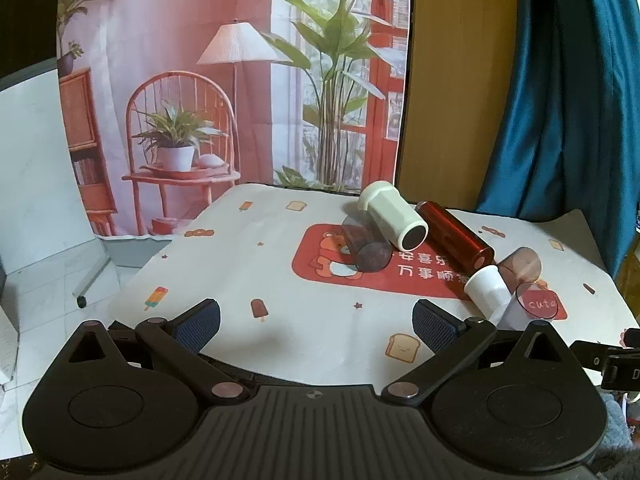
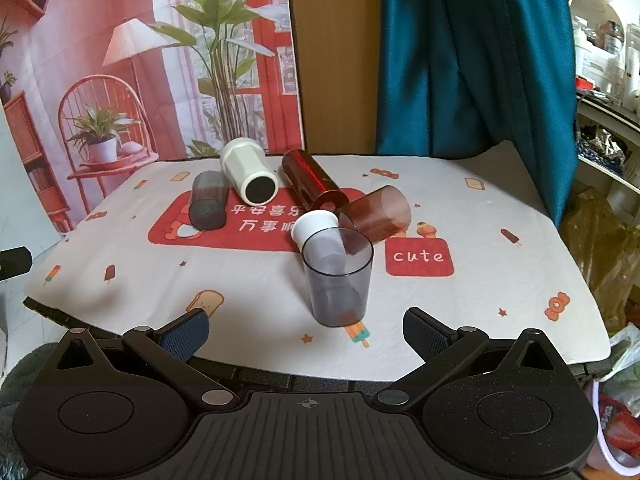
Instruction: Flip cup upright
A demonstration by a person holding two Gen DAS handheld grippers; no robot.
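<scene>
A clear grey cup (image 2: 338, 276) stands upright on the table near its front edge, just ahead of my open, empty right gripper (image 2: 306, 330); its rim also shows in the left wrist view (image 1: 536, 300). Behind it several cups lie on their sides: a small white cup (image 2: 314, 226) (image 1: 486, 284), a clear brown cup (image 2: 378, 214) (image 1: 520, 266), a dark red cup (image 2: 312, 184) (image 1: 456, 236), a pale white cup (image 2: 248, 176) (image 1: 392, 216) and a grey cup (image 2: 208, 200) (image 1: 366, 246). My left gripper (image 1: 316, 322) is open and empty, to the left of the cups.
The table carries a white printed cloth (image 2: 132, 288) with a red panel. A room-scene backdrop (image 1: 200, 80) hangs behind, with a wooden board and a teal curtain (image 2: 472, 56) to the right. Bags and shelves (image 2: 608, 216) lie beyond the table's right edge.
</scene>
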